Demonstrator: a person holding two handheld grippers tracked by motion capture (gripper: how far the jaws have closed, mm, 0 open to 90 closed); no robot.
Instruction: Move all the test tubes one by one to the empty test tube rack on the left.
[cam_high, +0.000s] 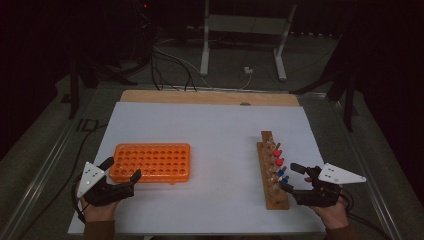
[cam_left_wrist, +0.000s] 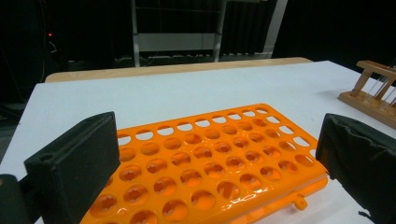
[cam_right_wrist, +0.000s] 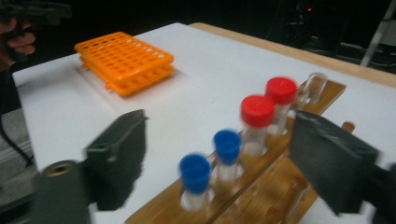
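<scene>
Wooden tube stand (cam_high: 273, 171) on white table sheet (cam_high: 215, 125), red- and blue-capped tubes (cam_right_wrist: 257, 112) upright in it, right gripper (cam_high: 294, 178) released just beside the stand's near end, orange rack (cam_high: 151, 162) well left of the stand, left gripper (cam_high: 121, 169) released at the rack's near-left corner.

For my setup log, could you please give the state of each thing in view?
Orange rack: holes empty, flat on table.
Wooden rack: holds capped tubes.
Red-capped tubes: upright, closed.
Blue-capped tubes: upright, closed.
Left gripper: open, empty.
Right gripper: open, empty.
</scene>
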